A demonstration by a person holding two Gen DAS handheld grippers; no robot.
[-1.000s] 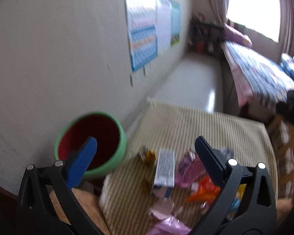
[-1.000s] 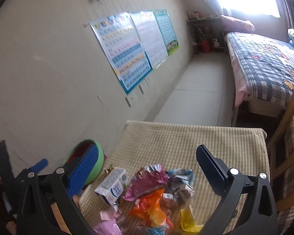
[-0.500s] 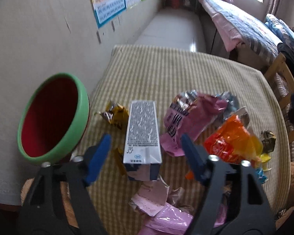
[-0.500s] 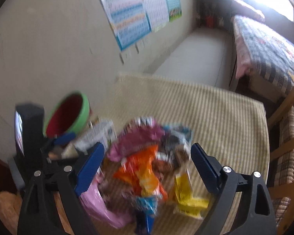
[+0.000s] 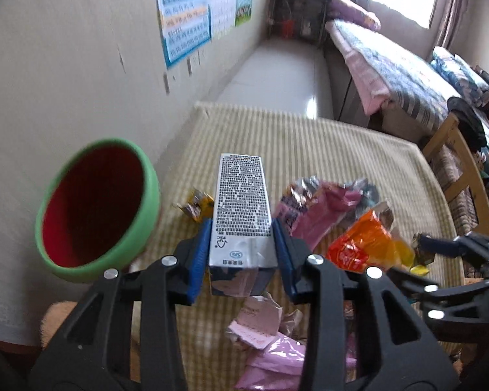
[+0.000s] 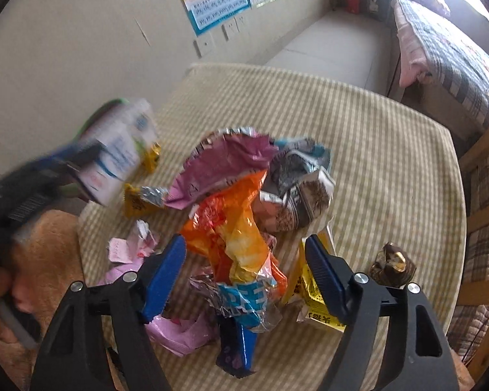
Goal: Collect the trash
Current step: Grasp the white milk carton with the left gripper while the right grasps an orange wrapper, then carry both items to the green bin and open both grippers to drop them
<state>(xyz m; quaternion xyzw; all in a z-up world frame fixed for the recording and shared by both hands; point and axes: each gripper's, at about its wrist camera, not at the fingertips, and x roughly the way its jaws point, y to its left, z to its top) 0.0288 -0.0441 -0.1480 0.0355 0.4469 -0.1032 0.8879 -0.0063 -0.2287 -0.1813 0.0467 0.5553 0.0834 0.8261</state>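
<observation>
A grey-white milk carton (image 5: 241, 208) sits between the blue pads of my left gripper (image 5: 241, 252). The jaws are closing and both pads press its sides. From the right wrist view the same carton (image 6: 120, 156) is blurred in front of the left gripper (image 6: 49, 169). My right gripper (image 6: 246, 260) hangs over the trash pile. Its jaws are closing with an orange wrapper (image 6: 238, 238) between them, the pads not pressing it. A green bin with a red inside (image 5: 94, 208) stands left of the carton.
The striped tablecloth (image 6: 358, 137) carries a purple wrapper (image 6: 221, 169), a crumpled silver pack (image 6: 296, 189), a yellow packet (image 6: 313, 303), pink bags (image 5: 270, 358) and a brown-gold wrapper (image 6: 391, 264). A wall with posters lies left; a wooden chair (image 6: 482, 176) and a bed right.
My left gripper has sunk onto the carton and its jaws have come in from wide to its sides. My right gripper has dropped and tipped down over the pile, jaws narrowing.
</observation>
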